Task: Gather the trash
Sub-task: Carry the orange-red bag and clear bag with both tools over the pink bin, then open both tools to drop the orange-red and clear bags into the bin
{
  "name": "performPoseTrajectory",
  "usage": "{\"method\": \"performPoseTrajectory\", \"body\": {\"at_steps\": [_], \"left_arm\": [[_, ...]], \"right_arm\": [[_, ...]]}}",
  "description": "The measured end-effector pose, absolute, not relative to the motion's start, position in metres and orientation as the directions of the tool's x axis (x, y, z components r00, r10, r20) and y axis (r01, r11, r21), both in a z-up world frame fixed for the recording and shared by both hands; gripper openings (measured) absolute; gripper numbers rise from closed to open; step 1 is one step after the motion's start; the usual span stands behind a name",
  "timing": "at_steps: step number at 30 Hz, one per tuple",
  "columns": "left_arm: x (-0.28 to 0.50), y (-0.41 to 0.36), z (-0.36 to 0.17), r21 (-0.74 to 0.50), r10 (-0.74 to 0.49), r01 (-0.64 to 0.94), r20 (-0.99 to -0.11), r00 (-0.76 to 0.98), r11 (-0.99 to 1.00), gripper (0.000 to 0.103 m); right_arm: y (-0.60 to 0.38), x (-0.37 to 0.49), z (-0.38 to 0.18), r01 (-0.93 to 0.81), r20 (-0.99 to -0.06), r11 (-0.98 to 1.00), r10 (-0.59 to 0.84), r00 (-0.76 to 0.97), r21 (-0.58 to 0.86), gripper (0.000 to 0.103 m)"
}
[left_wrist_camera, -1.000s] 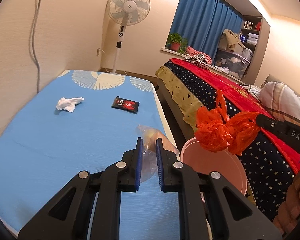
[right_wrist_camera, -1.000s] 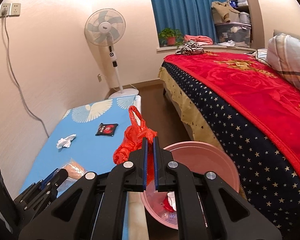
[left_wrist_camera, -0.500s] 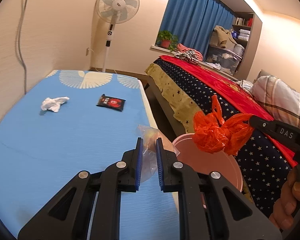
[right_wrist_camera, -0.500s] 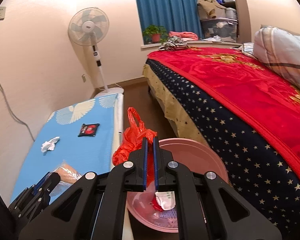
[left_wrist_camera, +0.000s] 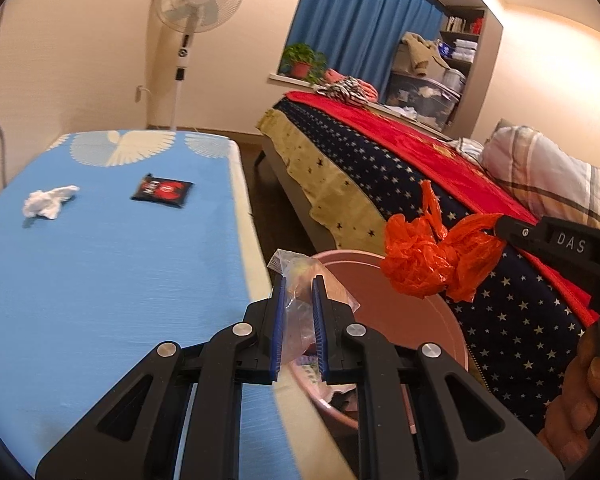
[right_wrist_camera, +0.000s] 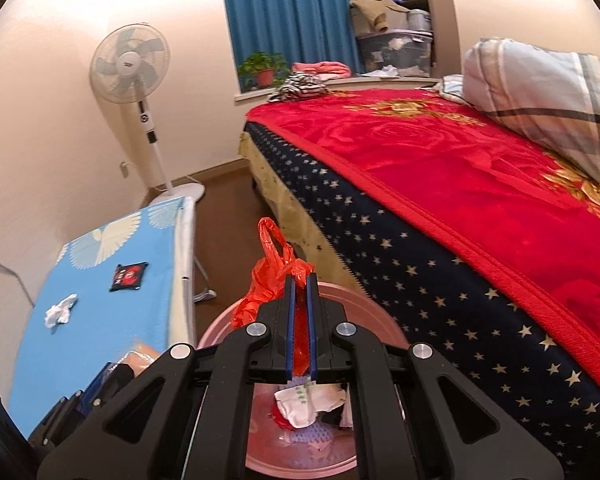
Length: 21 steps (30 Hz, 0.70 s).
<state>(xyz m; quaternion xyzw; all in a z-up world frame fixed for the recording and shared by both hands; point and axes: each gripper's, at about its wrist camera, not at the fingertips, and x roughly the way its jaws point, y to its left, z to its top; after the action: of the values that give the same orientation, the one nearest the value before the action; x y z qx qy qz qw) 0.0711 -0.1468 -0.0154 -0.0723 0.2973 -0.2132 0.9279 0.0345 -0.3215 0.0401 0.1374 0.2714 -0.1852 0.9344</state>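
My left gripper (left_wrist_camera: 299, 280) is shut on a clear plastic wrapper (left_wrist_camera: 300, 276), held at the table's right edge, over the near rim of a pink bin (left_wrist_camera: 400, 276). My right gripper (right_wrist_camera: 300, 280) is shut on a crumpled orange plastic bag (right_wrist_camera: 274, 276) and holds it above the pink bin (right_wrist_camera: 376, 320); the bag also shows in the left wrist view (left_wrist_camera: 428, 256). The bin holds paper and other scraps (right_wrist_camera: 304, 404). A crumpled white tissue (left_wrist_camera: 48, 202) and a black-red sachet (left_wrist_camera: 162, 190) lie on the blue table (left_wrist_camera: 100, 280).
The bin stands on the floor in the narrow gap between the table and a bed with a red and starred blanket (right_wrist_camera: 440, 200). A standing fan (left_wrist_camera: 196, 4) is at the far wall. A striped pillow (right_wrist_camera: 540, 88) lies on the bed.
Both grippers have moved right, toward the bin. The left gripper with the wrapper went from over the table to its right edge. The orange bag now hangs over the bin.
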Motion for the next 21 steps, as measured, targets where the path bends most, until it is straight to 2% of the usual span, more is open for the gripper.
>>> {"method": "performPoseTrajectory", "body": {"at_steps": [5, 8, 10, 11, 12, 21], "left_arm": [[0.081, -0.167, -0.025, -0.268, -0.462, 0.377, -0.538, 0.705, 0.887, 0.013], [0.087, -0.177, -0.029, -0.266, -0.482, 0.403, -0.546, 0.685, 0.876, 0.015], [0.092, -0.18, -0.032, -0.278, -0.496, 0.413, -0.552, 0.67, 0.867, 0.025], [0.094, -0.18, -0.034, -0.287, -0.501, 0.412, -0.551, 0.668, 0.865, 0.031], [0.096, -0.178, -0.034, -0.292, -0.5, 0.407, -0.549, 0.67, 0.866, 0.031], [0.109, -0.147, -0.029, -0.321, -0.466, 0.343, -0.514, 0.72, 0.883, 0.031]], "right_arm": [[-0.333, 0.039, 0.031, 0.456, -0.575, 0.879, -0.302, 0.761, 0.142, 0.006], [-0.342, 0.043, 0.024, 0.485, -0.592, 0.865, -0.325, 0.737, 0.129, 0.012], [-0.349, 0.046, 0.02, 0.507, -0.602, 0.849, -0.329, 0.727, 0.148, 0.023], [-0.351, 0.046, 0.019, 0.513, -0.603, 0.844, -0.331, 0.726, 0.155, 0.033], [-0.353, 0.047, 0.018, 0.523, -0.604, 0.838, -0.338, 0.722, 0.157, 0.039], [-0.337, 0.063, 0.012, 0.482, -0.582, 0.864, -0.319, 0.748, 0.147, 0.039]]}}
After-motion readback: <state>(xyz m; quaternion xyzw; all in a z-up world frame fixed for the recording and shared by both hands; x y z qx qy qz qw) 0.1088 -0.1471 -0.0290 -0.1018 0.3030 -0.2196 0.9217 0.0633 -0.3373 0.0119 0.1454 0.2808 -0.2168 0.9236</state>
